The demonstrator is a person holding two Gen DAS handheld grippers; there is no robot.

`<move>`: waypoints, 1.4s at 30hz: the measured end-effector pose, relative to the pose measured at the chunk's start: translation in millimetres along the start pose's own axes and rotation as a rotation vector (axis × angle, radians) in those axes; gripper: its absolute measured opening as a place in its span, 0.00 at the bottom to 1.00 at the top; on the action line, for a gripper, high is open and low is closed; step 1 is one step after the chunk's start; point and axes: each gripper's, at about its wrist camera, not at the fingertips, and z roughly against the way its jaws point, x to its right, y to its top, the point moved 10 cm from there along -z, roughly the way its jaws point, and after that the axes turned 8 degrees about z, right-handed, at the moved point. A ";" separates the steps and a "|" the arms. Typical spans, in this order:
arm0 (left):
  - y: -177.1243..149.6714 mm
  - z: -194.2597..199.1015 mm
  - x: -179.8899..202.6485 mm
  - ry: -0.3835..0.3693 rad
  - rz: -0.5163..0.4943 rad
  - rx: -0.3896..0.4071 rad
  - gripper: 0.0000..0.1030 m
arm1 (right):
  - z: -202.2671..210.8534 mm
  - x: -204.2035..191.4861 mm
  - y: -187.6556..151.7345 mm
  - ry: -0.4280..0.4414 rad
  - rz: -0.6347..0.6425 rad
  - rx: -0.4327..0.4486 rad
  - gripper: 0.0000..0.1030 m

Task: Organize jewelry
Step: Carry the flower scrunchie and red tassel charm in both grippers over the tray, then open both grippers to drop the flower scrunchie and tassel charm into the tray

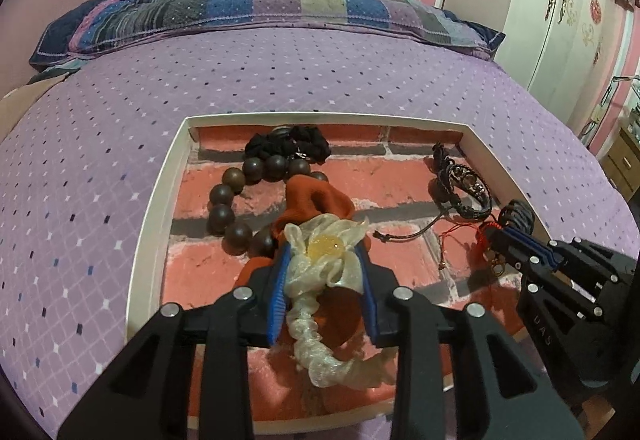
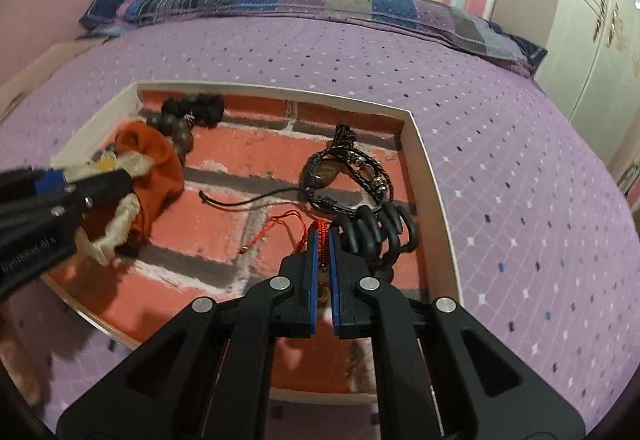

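Note:
A white-rimmed tray (image 1: pixel 160 200) with a brick-pattern floor lies on the bed. My left gripper (image 1: pixel 324 252) is shut on a cream scrunchie (image 1: pixel 320 268) with a yellow bead, and an orange scrunchie (image 1: pixel 316 200) is bunched against it. My right gripper (image 2: pixel 323 236) is shut on a red cord bracelet (image 2: pixel 284 220) near the tray's right wall (image 2: pixel 432 176). A black spiral hair tie (image 2: pixel 380 232) rests against its right finger. A braided leather bracelet (image 2: pixel 344 168), a brown bead bracelet (image 1: pixel 222 216) and a black scrunchie (image 1: pixel 288 144) lie in the tray.
The tray sits on a purple dotted bedcover (image 1: pixel 100 160). A patchwork pillow (image 1: pixel 240 12) lies along the far edge under a striped wall. A white wardrobe (image 1: pixel 560 20) stands at the right, with a wooden cabinet (image 1: pixel 624 160) beside the bed.

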 end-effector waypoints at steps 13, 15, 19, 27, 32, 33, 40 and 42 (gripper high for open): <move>1.7 -10.7 -7.1 0.012 -0.014 -0.014 0.44 | -23.0 8.9 4.9 0.033 0.086 -0.027 0.06; 1.4 -12.7 -9.8 0.008 -0.007 -0.018 0.48 | -25.9 6.6 4.2 0.056 0.094 -0.029 0.06; -0.5 -18.0 -19.5 0.010 0.011 -0.032 0.68 | -30.3 3.5 4.3 0.061 0.138 -0.032 0.19; 0.7 -18.9 -24.4 0.002 0.013 -0.022 0.74 | -33.5 9.8 3.6 0.085 0.110 -0.029 0.35; 1.8 -11.3 -23.0 -0.004 0.015 -0.012 0.75 | -17.3 3.1 10.2 0.095 0.116 0.001 0.47; 1.7 -8.1 -21.5 -0.003 0.013 -0.011 0.75 | -9.9 2.3 13.5 0.093 0.118 0.014 0.50; 19.1 49.4 -12.5 -0.002 -0.005 0.046 0.78 | 51.5 12.3 39.5 0.063 0.078 0.120 0.88; 25.9 70.7 -18.5 -0.002 0.027 0.076 0.84 | 72.9 19.3 42.2 0.073 0.010 0.160 0.96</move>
